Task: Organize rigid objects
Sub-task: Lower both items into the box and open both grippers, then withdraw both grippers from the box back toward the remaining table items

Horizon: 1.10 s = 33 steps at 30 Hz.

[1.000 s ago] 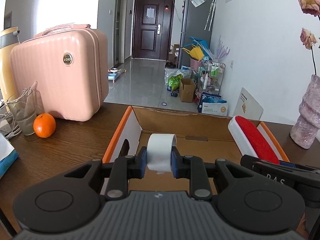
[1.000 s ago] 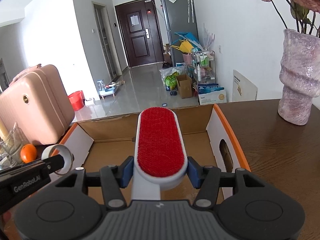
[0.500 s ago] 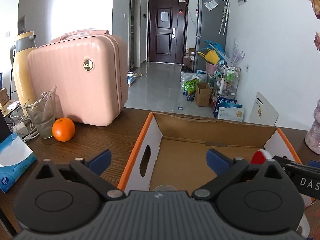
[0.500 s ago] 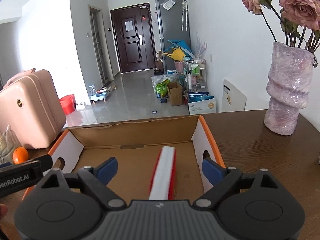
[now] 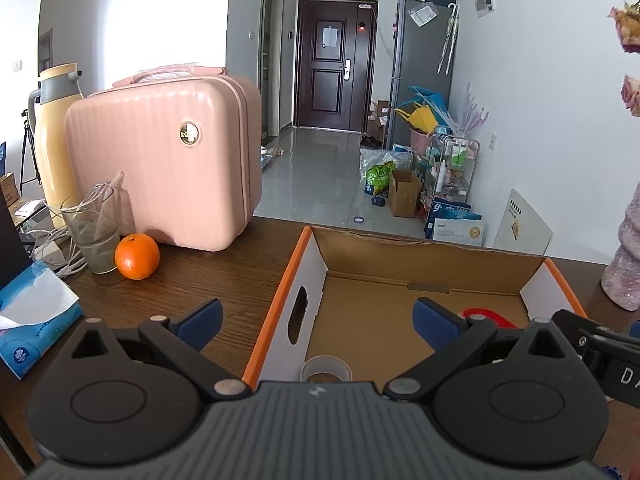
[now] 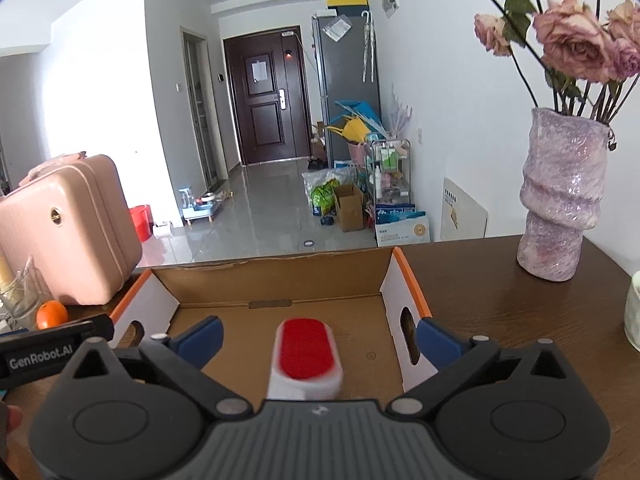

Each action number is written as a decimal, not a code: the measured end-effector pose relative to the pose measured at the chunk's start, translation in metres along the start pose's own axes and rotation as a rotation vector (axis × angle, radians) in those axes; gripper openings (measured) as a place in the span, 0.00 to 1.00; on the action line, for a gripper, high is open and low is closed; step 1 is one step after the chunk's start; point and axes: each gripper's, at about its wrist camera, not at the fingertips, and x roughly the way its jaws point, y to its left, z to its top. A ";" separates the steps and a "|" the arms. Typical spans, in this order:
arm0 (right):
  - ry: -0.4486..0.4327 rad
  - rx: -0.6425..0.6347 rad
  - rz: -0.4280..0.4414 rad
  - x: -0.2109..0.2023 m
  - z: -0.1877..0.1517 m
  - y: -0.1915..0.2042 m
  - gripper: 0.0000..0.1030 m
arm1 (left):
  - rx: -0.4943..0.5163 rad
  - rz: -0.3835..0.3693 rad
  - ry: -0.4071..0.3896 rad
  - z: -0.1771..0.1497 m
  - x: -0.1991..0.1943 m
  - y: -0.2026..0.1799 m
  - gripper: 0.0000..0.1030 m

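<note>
An open cardboard box with orange rims stands on the dark wooden table. A roll of clear tape lies on its floor near the front left, just below my left gripper, which is open and empty. A white lint brush with a red face lies flat on the box floor; its red end also shows in the left wrist view. My right gripper hangs above the brush, its jaws opening wide, the pads well clear of it on both sides.
Left of the box stand a pink suitcase, an orange, a glass, a yellow thermos, cables and a blue tissue pack. A purple vase with dried roses stands to the right.
Both grippers opened and let go. The tape roll and the lint brush dropped to the box floor. Both grippers drew back and rose a little.
</note>
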 end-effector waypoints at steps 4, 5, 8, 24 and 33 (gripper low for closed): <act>-0.022 -0.015 0.008 -0.018 -0.005 0.003 1.00 | 0.008 -0.018 -0.010 -0.004 -0.017 0.004 1.00; -0.028 -0.020 0.010 -0.022 -0.007 0.004 1.00 | 0.011 -0.023 -0.013 -0.005 -0.021 0.005 1.00; -0.045 -0.035 0.017 -0.038 -0.012 0.005 1.00 | 0.018 -0.034 -0.030 -0.009 -0.036 0.009 1.00; -0.130 -0.088 0.066 -0.128 -0.049 0.009 1.00 | 0.044 -0.074 -0.098 -0.041 -0.120 0.038 1.00; -0.141 -0.107 0.088 -0.168 -0.085 0.015 1.00 | 0.067 -0.099 -0.112 -0.074 -0.165 0.054 1.00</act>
